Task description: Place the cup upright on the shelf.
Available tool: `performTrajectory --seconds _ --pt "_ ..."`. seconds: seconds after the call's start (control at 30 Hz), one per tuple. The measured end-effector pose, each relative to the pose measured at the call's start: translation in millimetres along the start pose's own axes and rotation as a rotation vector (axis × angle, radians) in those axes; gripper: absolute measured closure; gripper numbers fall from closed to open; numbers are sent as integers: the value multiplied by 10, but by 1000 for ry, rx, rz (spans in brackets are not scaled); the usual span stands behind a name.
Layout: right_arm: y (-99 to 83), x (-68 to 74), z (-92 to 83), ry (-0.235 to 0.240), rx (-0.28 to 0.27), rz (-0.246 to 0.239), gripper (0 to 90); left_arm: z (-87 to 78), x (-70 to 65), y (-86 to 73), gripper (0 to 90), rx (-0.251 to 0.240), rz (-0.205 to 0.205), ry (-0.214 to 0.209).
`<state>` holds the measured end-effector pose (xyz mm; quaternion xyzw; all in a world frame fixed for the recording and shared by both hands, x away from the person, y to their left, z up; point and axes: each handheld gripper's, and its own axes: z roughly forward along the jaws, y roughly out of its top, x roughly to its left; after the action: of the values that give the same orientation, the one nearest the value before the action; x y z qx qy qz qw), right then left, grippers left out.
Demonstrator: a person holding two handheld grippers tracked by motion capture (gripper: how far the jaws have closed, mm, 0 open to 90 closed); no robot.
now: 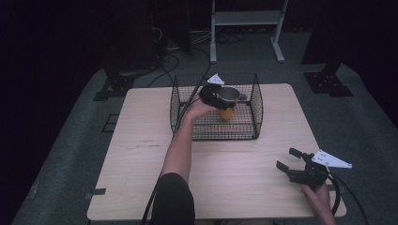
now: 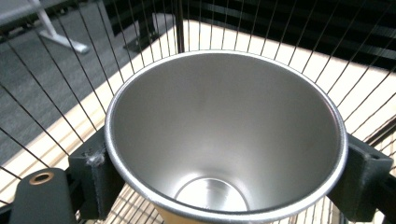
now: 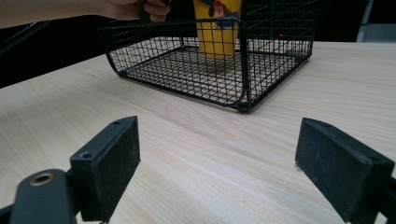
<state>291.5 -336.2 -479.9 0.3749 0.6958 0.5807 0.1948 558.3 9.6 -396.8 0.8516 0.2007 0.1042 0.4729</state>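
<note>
Cup looks nearly placed: left gripper clamps it inside the basket near the table's far edge; right gripper gapes empty.

Jaws clamp steel cup inside wire basket

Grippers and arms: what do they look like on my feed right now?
Both the left gripper and the right gripper are black, two-jawed, each topped by a grey three-cornered plate and trailing a black cable. Flat rectangular pads. The person wears a short black sleeve.
</note>
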Motion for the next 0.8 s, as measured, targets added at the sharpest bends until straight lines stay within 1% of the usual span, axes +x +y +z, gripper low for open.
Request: performTrajectory --seconds 0.03,0.13,0.17,0.2,0.27,0.3,0.33,0.4,0.43,0.8 --pt "0 0 0 0 0 0 129 0 0 0 132 0 0 0" --pt "0 0 0 -1 0 -1 129 42 8 -36 133 35 0 -3" --pt "0 0 0 0 0 -1 129 42 8 -36 132 35 0 -3" --pt "0 0 0 0 -1 -1 129 62 9 -54 132 57 -4 -1" --pt "0 0 1 1 -1 -1 129 71 6 -61 131 67 -3 0" --pt "0 0 1 2 -1 -1 129 74 6 -68 130 66 1 0" --pt "0 0 2 3 -1 -2 129 73 11 -72 130 59 -9 3" --pt "0 2 2 3 0 -4 129 69 17 -82 129 64 -4 6" --pt "0 2 2 2 -1 -5 129 66 19 -87 129 65 -12 10" --pt "0 5 4 7 1 -7 129 13 42 -172 116 75 -23 9"
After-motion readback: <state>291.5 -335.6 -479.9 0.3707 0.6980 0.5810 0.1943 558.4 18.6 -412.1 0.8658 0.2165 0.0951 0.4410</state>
